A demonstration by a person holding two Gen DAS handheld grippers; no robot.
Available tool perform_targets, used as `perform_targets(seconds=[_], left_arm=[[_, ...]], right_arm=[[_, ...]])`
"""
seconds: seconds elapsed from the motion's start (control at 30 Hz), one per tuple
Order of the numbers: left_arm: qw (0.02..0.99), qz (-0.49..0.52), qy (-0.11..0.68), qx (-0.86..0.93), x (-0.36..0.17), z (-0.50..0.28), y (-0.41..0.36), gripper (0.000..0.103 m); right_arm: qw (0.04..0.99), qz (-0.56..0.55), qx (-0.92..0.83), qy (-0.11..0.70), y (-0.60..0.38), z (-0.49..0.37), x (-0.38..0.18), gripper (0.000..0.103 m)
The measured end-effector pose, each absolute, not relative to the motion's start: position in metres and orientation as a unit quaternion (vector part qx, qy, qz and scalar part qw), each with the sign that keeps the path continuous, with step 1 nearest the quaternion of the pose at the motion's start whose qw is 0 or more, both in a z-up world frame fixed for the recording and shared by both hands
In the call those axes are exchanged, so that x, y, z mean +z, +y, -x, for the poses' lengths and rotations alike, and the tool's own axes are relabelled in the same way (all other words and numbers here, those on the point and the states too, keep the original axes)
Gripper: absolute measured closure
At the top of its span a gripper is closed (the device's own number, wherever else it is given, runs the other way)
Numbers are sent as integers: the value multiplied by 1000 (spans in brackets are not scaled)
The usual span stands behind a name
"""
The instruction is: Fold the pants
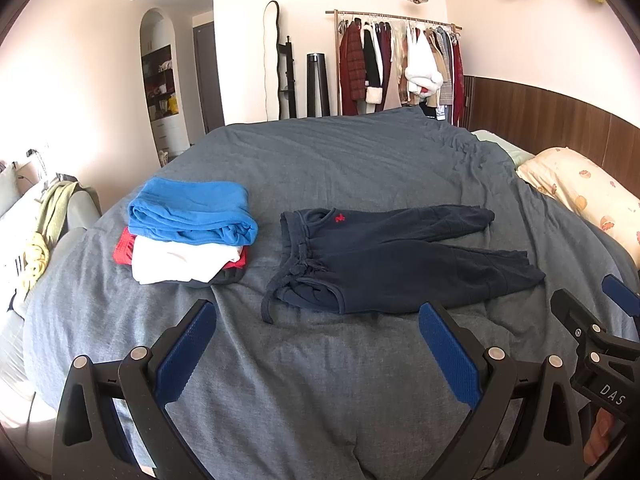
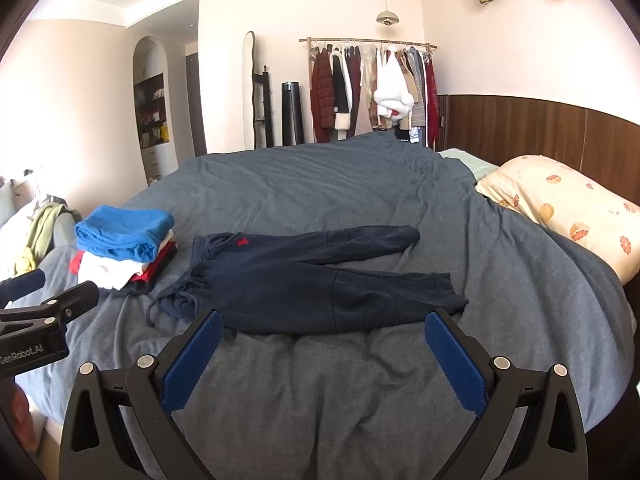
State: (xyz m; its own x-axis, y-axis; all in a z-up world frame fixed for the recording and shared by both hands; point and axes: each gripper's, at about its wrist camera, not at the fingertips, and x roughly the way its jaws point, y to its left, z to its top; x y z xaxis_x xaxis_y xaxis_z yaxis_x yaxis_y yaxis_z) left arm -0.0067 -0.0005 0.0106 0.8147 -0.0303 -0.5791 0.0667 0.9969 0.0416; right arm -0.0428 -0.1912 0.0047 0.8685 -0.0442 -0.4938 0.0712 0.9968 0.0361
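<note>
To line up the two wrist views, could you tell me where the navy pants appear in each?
Left wrist: pants right of centre, waistband left, beyond the open left gripper.
Right wrist: pants at centre, just past the open right gripper.
Shared landmark: the clothes stack beside the waistband.

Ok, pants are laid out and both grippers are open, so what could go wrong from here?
1. The drawstring trails loose off the waistband; it may snag or dangle out of the fold.
2. The pants lie close beside the folded pile; a grab at the waist might knock it.
3. The duvet is wrinkled; fingers could pinch it too.
</note>
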Motion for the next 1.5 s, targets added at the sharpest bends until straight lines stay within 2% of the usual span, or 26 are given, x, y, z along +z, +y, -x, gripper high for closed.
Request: perform_targets(seconds=[1.5], left_arm=[[951,-27,307,-24,17,5,3,0]], right_arm=[[966,-27,-28,254,-189,44,5,0]])
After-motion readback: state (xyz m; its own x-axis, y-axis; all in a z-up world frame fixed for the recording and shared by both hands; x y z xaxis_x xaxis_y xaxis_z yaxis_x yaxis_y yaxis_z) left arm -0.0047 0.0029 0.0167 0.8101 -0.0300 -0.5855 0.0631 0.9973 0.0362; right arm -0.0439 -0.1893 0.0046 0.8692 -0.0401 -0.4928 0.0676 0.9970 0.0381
